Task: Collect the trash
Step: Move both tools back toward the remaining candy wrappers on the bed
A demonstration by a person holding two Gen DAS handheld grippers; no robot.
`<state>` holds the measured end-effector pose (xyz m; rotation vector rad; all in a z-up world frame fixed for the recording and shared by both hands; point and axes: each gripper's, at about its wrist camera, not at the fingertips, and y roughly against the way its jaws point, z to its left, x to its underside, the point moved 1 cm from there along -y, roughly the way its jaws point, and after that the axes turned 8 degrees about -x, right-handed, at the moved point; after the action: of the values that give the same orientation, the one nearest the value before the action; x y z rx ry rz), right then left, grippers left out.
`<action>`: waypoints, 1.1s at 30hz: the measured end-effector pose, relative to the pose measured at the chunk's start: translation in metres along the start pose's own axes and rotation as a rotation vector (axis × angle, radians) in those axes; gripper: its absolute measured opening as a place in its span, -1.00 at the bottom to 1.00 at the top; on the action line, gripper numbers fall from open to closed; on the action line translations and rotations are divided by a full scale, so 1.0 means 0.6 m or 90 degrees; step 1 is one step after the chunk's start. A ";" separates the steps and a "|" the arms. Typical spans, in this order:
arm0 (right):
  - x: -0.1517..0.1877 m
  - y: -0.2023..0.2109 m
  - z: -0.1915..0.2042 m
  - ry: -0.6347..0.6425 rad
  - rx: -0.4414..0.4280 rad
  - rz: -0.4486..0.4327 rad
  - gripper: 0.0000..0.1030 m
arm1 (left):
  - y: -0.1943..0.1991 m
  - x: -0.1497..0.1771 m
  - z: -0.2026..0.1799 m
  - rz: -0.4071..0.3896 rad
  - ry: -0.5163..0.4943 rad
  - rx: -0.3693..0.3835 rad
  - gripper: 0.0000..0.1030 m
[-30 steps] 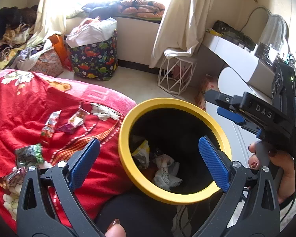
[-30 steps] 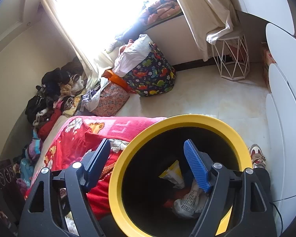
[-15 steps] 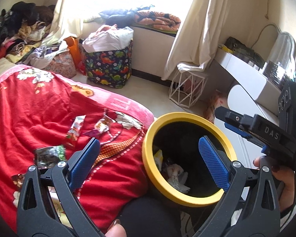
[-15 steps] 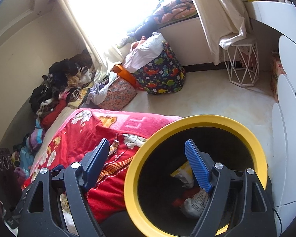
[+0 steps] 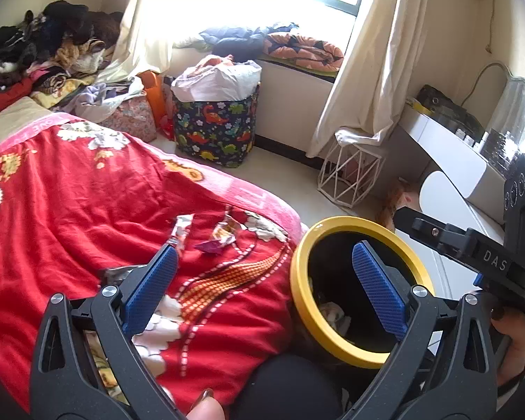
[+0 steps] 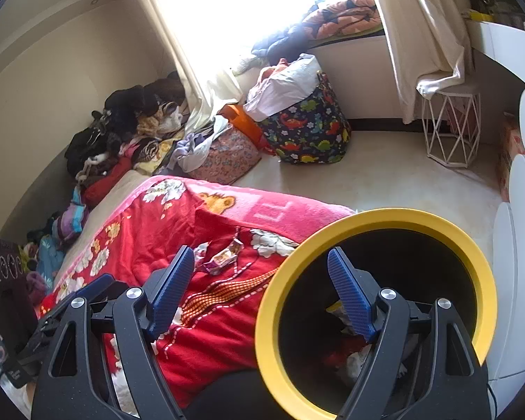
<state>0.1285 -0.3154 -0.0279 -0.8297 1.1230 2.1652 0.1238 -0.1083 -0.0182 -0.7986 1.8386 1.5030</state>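
On the red blanket (image 5: 87, 217) to the left, candy wrappers (image 5: 224, 234) lie uncollected, near the left gripper (image 5: 262, 287), whose fingers are spread and empty. Further right, the yellow-rimmed bin (image 6: 479, 266) sits against the bed, likely for short drops; the right gripper (image 6: 262, 290) hovers released at its rim.

Ahead of the wide-open left gripper (image 5: 262, 287), bare red blanket (image 5: 87, 210) lies open up to the crinkled foil wrappers (image 5: 220, 236). The yellow-rimmed black bin (image 5: 297, 276) blocks its right side, beside the right gripper (image 6: 260, 290).
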 end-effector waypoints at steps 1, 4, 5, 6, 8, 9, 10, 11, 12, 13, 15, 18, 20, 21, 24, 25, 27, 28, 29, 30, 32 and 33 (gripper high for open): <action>0.000 -0.002 0.004 0.003 -0.002 0.002 0.48 | 0.002 -0.001 0.005 -0.002 0.002 -0.003 0.78; 0.001 -0.011 0.018 0.013 -0.007 0.009 0.48 | 0.006 -0.003 0.019 -0.005 0.007 -0.009 0.78; 0.002 -0.016 0.024 0.017 -0.009 0.012 0.48 | 0.007 -0.003 0.023 -0.006 0.009 -0.010 0.78; 0.004 -0.018 0.027 0.020 -0.011 0.014 0.48 | 0.008 -0.004 0.029 -0.007 0.013 -0.012 0.78; 0.004 -0.023 0.036 0.027 -0.014 0.019 0.48 | 0.009 -0.005 0.038 -0.008 0.017 -0.015 0.78; 0.005 -0.027 0.042 0.031 -0.016 0.021 0.48 | 0.010 -0.005 0.043 -0.009 0.020 -0.017 0.78; 0.005 -0.030 0.045 0.033 -0.017 0.024 0.48 | 0.011 -0.005 0.049 -0.009 0.022 -0.019 0.78; 0.005 -0.034 0.052 0.039 -0.020 0.027 0.48 | 0.012 -0.005 0.053 -0.009 0.025 -0.020 0.78; 0.006 -0.037 0.055 0.041 -0.021 0.029 0.48 | 0.012 -0.005 0.059 -0.009 0.028 -0.023 0.78; 0.007 -0.040 0.060 0.044 -0.023 0.031 0.48 | 0.013 -0.005 0.064 -0.009 0.031 -0.025 0.78; 0.008 -0.048 0.069 0.052 -0.026 0.038 0.48 | 0.013 -0.006 0.077 -0.008 0.039 -0.030 0.78; 0.010 -0.061 0.081 0.060 -0.031 0.046 0.48 | 0.013 -0.006 0.096 -0.007 0.047 -0.041 0.78; 0.011 -0.070 0.091 0.068 -0.035 0.051 0.48 | 0.012 -0.005 0.114 -0.005 0.056 -0.051 0.78; 0.012 -0.075 0.095 0.073 -0.038 0.054 0.48 | 0.011 -0.005 0.120 -0.003 0.059 -0.055 0.78; 0.013 -0.090 0.108 0.086 -0.045 0.063 0.48 | 0.008 -0.001 0.146 0.006 0.070 -0.069 0.78; 0.013 -0.094 0.111 0.089 -0.047 0.066 0.48 | 0.006 0.002 0.155 0.011 0.073 -0.074 0.78; 0.015 -0.106 0.120 0.097 -0.048 0.074 0.48 | 0.002 0.009 0.176 0.024 0.081 -0.084 0.78; 0.016 -0.114 0.124 0.099 -0.049 0.079 0.48 | 0.000 0.012 0.182 0.029 0.084 -0.088 0.78; 0.016 -0.119 0.127 0.100 -0.050 0.082 0.48 | -0.003 0.017 0.192 0.036 0.089 -0.094 0.78; 0.017 -0.126 0.131 0.103 -0.053 0.086 0.47 | -0.003 0.021 0.198 0.041 0.092 -0.096 0.78; 0.019 -0.142 0.141 0.111 -0.056 0.096 0.47 | -0.007 0.030 0.214 0.054 0.099 -0.099 0.78; 0.019 -0.147 0.145 0.114 -0.058 0.099 0.46 | -0.008 0.033 0.218 0.059 0.101 -0.100 0.78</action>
<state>0.1609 -0.1959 -0.0408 -1.0246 1.2184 2.3216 0.1267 0.0183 -0.0569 -0.9425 1.9128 1.7022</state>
